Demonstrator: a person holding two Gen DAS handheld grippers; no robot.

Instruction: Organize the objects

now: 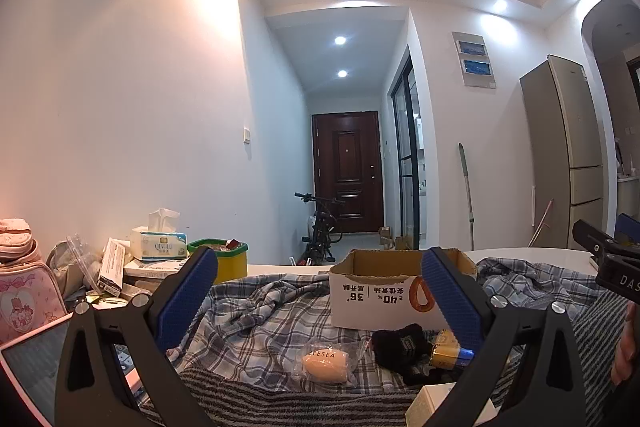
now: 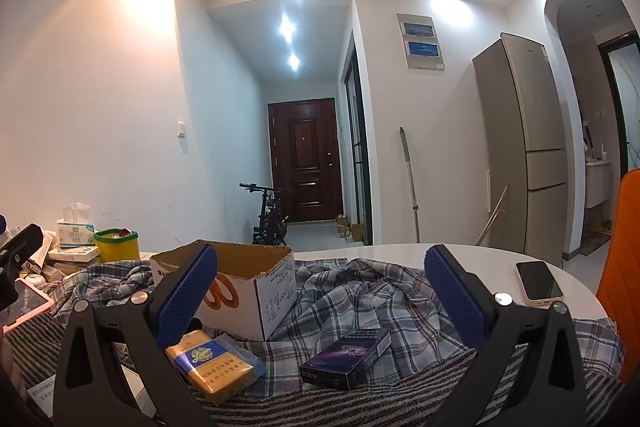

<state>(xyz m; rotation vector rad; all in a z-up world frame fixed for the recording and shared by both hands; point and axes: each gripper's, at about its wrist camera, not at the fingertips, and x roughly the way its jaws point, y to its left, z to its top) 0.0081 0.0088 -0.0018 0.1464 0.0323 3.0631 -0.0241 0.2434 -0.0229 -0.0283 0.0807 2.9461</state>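
Note:
An open white cardboard box (image 1: 380, 297) stands on a plaid cloth (image 1: 264, 311); it also shows in the right wrist view (image 2: 256, 291). In the left wrist view, a wrapped beige sponge (image 1: 325, 365), a black item (image 1: 400, 345) and a yellow-blue pack (image 1: 450, 351) lie in front of the box. My left gripper (image 1: 318, 293) is open and empty above them. In the right wrist view, a yellow-blue cigarette pack (image 2: 212, 367) and a dark purple pack (image 2: 346, 357) lie on the cloth. My right gripper (image 2: 320, 293) is open and empty above them.
At the left stand a tissue box (image 1: 158, 245), a yellow bin with green rim (image 1: 226, 259), a pink case (image 1: 24, 291) and a tablet (image 1: 32, 363). A phone (image 2: 538, 281) lies on the white table (image 2: 440, 253) at the right. An orange chair back (image 2: 624, 267) is far right.

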